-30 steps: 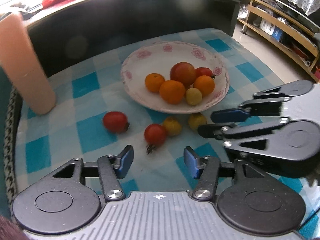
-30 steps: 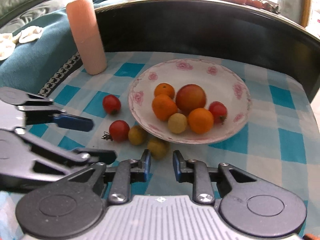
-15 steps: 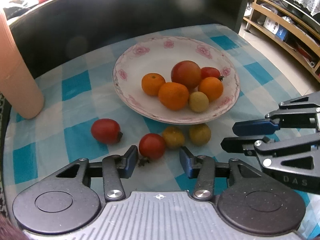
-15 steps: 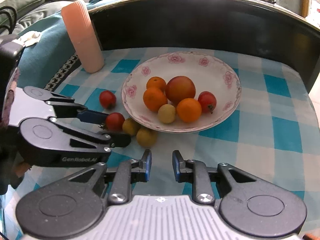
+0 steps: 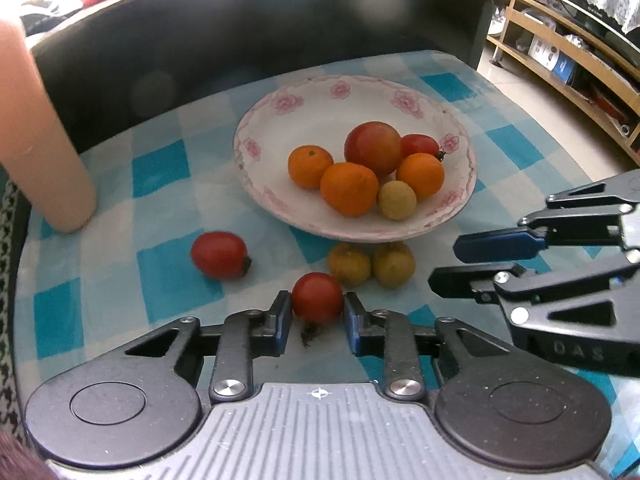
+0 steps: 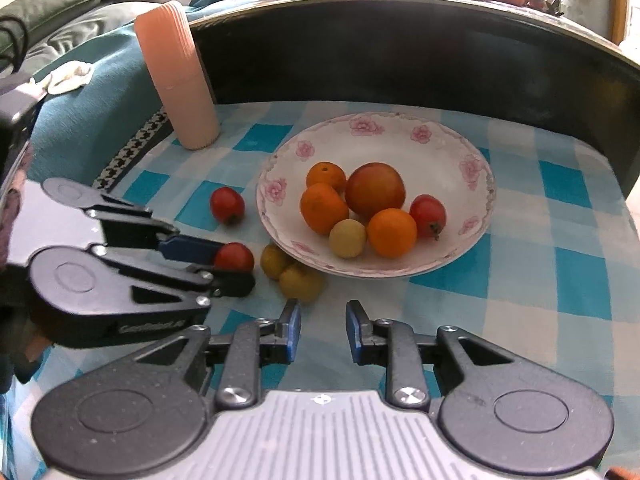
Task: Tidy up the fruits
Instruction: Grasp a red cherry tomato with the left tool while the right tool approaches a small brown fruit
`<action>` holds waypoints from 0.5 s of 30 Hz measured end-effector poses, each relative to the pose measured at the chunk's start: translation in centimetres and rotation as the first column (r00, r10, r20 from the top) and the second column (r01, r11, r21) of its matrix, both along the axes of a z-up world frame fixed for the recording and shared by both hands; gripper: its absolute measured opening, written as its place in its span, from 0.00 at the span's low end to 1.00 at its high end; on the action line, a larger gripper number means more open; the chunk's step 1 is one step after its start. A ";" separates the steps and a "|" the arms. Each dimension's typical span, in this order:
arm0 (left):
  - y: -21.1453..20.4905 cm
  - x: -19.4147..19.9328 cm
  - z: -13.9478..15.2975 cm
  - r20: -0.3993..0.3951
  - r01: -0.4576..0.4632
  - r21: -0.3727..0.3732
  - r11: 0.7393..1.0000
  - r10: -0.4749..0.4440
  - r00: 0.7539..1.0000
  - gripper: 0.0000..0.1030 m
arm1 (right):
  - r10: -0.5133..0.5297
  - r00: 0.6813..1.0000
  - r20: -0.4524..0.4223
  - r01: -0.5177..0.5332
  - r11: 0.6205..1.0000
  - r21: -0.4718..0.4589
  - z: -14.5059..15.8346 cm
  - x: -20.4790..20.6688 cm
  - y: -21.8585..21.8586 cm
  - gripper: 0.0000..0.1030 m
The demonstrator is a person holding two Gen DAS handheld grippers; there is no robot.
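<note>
A white flowered plate holds three oranges, a large red fruit, a red tomato and a small yellow fruit. On the checked cloth in front of it lie a red tomato and two yellowish fruits. My left gripper is shut on a second red tomato, which still rests on the cloth. My right gripper stands open just short of the yellowish fruits, with nothing between its fingers.
A tall pink stack of cups stands at the cloth's far left corner. A dark raised ledge runs behind the plate. Teal fabric lies left of the table; a wooden shelf stands far right.
My left gripper moved forward around the nearest red tomato and its fingers closed onto it. The right gripper drew back slightly and stayed open.
</note>
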State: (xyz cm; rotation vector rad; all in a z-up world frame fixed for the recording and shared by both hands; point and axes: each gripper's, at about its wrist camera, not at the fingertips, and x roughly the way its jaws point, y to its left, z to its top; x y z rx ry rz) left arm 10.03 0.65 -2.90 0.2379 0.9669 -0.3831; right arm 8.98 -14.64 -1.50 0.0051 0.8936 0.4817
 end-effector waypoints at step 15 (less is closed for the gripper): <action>1.7 -1.2 -0.3 -0.021 0.010 -0.006 1.000 -0.010 1.000 0.40 | 0.024 1.000 0.012 -0.024 1.000 -0.002 -1.2 1.4 2.9 0.45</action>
